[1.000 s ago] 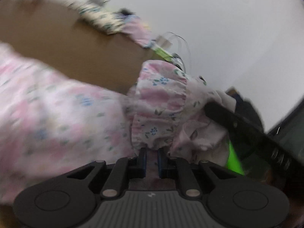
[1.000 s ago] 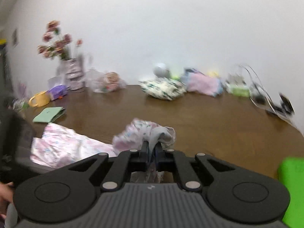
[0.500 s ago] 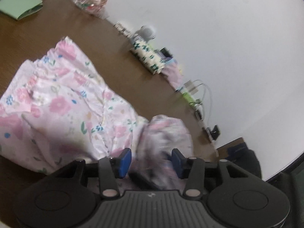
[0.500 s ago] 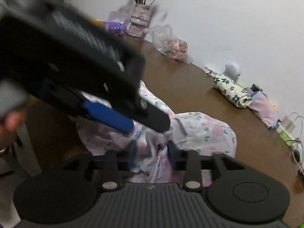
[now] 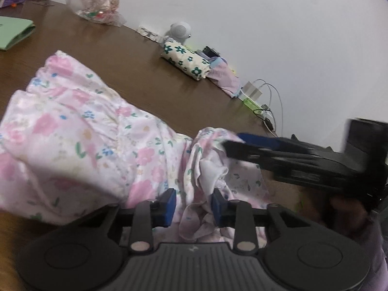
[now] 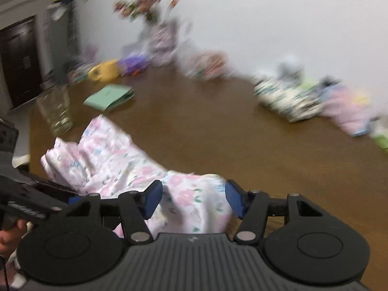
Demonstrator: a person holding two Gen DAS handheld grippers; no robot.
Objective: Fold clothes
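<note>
Lying crumpled on the brown table (image 6: 242, 133), the pink floral garment (image 5: 80, 131) stretches from its ruffled end, on the side of the green folder (image 6: 110, 97), to a bunched end at the table's near edge. The left gripper (image 5: 192, 205) has its blue pads (image 5: 169, 205) parted, with loose folds of the garment's bunched end lying between them; nothing is pinched. The right gripper (image 6: 192, 200) stands wide open just above the same bunched end, its pads clear of the cloth on both sides. In the left wrist view the right gripper (image 5: 245, 143) reaches in over the garment's bunched end; motion blur hides whether it touches the fabric. In the right wrist view the left gripper (image 6: 72, 198) comes in low beside the garment, held by a hand (image 6: 11, 235). Well beyond the garment, along the white wall, sit a folded cloth with dark green flowers (image 5: 185, 61), a pink folded cloth (image 5: 224, 78) touching it, a white charger with cables (image 5: 253, 92), and a clear plastic bag (image 5: 97, 9). A glass jar (image 6: 55, 109) stands near the garment's ruffled end.
</note>
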